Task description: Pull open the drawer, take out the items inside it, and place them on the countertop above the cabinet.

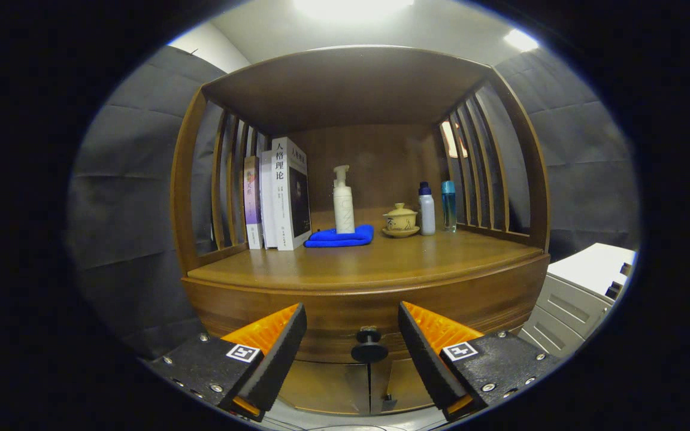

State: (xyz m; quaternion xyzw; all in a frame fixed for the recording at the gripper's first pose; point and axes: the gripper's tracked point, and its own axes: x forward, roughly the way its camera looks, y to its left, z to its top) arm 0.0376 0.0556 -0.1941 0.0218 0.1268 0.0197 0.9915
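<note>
A wooden cabinet stands in front of me, with its drawer front (369, 308) closed below the countertop (369, 263). The drawer's round dark knob (369, 346) sits between my two fingers, slightly beyond their tips. My gripper (352, 323) is open and touches nothing. The drawer's inside is hidden.
On the countertop stand several books (279, 194) at the left, a white pump bottle (344, 200) on a folded blue cloth (340, 237), a lidded tea bowl (401, 220) and two small bottles (437, 207). Slatted sides and a roof enclose the shelf. A white unit (578, 287) stands to the right.
</note>
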